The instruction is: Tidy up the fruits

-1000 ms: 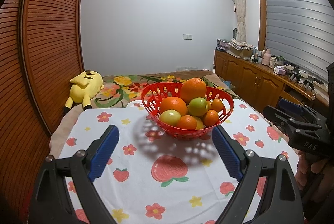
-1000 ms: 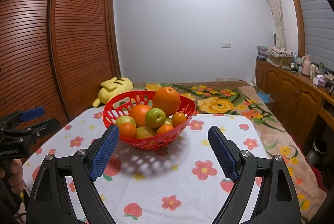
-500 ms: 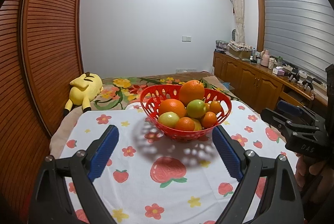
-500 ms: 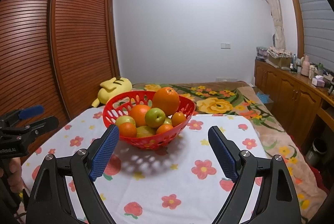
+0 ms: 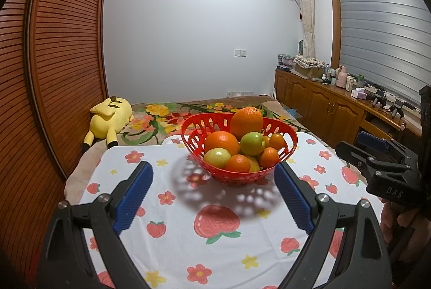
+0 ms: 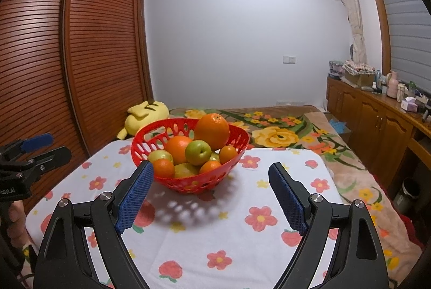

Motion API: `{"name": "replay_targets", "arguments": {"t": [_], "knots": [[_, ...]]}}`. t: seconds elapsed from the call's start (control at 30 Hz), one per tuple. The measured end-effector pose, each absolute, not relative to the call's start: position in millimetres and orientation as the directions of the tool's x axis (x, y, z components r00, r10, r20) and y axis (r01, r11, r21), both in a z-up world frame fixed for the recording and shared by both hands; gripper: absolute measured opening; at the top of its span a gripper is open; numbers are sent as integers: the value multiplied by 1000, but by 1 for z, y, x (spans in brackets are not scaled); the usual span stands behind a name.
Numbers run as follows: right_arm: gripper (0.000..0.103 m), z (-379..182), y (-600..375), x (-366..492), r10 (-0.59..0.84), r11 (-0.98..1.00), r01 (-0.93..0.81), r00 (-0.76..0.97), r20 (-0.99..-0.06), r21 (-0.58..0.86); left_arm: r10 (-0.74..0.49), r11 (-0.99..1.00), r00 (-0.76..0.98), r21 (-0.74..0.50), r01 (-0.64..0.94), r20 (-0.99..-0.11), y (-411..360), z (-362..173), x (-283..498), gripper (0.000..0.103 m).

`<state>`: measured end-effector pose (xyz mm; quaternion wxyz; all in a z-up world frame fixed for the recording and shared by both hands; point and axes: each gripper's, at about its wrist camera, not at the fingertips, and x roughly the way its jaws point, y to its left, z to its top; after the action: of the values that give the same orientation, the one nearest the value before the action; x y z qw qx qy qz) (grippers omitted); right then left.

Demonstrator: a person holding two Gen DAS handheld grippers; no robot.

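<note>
**Fruit basket waits between two open grippers**

Along the left wall runs a slatted wooden wardrobe (image 5: 62, 68), and at its foot a yellow plush toy (image 5: 109, 121) lies on the floral blanket (image 6: 280, 132). Nearer, the left gripper (image 5: 212, 182) hangs above the flowered tablecloth (image 5: 172, 229), its blue pads wide apart with nothing between them but cloth. Just beyond its fingertips, in the middle of the table, stands the red plastic basket (image 5: 198, 138), heaped with fruit: a large orange (image 5: 246, 121) on top at the back, a second orange (image 5: 222, 143) in front of it, a green apple (image 5: 252, 143) beside that, and small tangerines (image 5: 269, 157) along the near right rim. The right gripper (image 6: 211, 182) also hovers over the cloth, jaws spread and empty; its left pad sits in front of the basket's near edge. Against the right wall a wooden cabinet (image 5: 323, 108) carries bottles and boxes beneath a shuttered window (image 5: 377, 27).
</note>
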<state>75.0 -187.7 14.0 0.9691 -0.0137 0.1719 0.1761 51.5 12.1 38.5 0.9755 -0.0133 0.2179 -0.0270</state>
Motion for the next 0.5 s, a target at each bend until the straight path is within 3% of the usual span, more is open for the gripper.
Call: {"name": "replay_targets", "arguments": {"t": [0.5], "knots": [[89, 14, -188, 75, 337, 938, -346, 879, -338, 35, -58, 998, 904, -38, 46, -424, 11, 40, 50, 93]]}}
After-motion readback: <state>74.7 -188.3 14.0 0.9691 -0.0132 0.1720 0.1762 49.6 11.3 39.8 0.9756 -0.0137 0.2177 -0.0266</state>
